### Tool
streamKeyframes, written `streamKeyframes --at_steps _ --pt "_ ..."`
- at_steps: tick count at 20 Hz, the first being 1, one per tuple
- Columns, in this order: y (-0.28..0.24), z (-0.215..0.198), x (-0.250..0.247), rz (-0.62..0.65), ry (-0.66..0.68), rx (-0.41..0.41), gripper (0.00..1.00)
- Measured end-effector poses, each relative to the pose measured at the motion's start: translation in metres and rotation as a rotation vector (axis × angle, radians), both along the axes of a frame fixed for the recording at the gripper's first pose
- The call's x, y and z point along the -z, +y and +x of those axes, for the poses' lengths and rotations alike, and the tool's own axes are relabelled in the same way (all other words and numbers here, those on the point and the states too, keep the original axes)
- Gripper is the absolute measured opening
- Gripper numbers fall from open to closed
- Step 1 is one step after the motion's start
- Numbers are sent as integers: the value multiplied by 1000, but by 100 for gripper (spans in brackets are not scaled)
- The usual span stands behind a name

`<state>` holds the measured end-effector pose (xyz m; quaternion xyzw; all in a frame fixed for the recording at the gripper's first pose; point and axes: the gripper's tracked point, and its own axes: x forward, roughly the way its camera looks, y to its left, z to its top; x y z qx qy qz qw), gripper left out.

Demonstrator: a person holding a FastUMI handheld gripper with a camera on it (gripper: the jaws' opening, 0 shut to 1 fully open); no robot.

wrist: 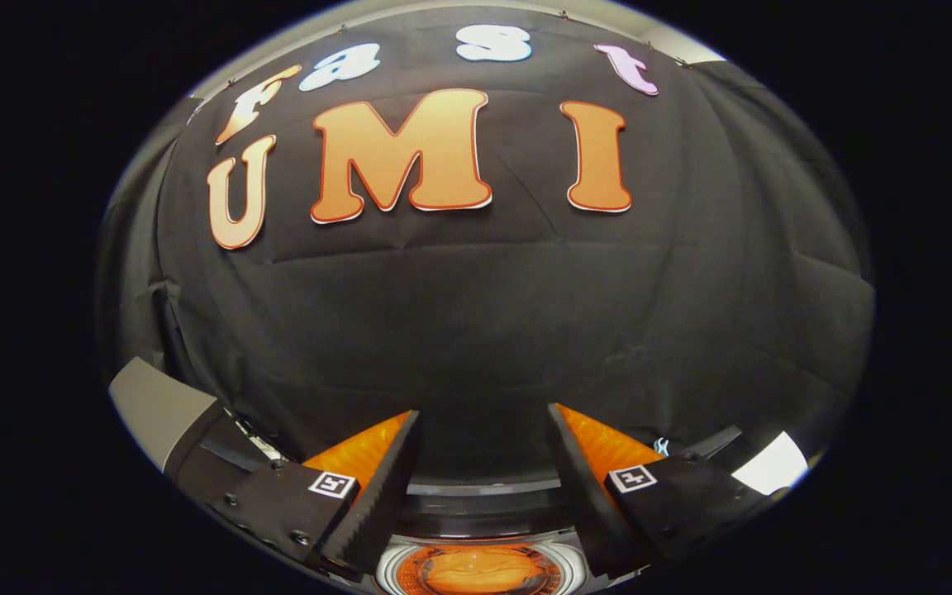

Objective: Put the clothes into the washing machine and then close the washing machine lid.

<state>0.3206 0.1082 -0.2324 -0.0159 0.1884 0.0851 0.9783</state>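
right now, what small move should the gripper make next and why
Probably tip the gripper down toward the washing machine. Its fingers stand apart and hold nothing, aimed mostly at the booth's black wall, while the machine's round opening, with something orange inside, sits low between the fingers. I can't tell if the lid is open.

Washing machine (476,516) below fingers, lid apparently open; orange clothes (476,570) inside drum.

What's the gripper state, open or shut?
Open. In the gripper view the gripper has its fingers spread wide apart with nothing between them, above the washing machine opening below.
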Motion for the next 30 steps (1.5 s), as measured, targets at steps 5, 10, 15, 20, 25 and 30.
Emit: streamKeyframes --at_steps 5,10,15,20,25,30 --pt "-7 -32 3 -5 -19 8 96" --pt "-14 -65 13 -6 -12 15 96" --pt "-20 -95 27 -13 7 13 96" --pt "-31 -121 72 23 114 42 96" --pt "-29 -141 93 2 133 28 96" --pt "-19 -147 68 -2 89 -16 96"
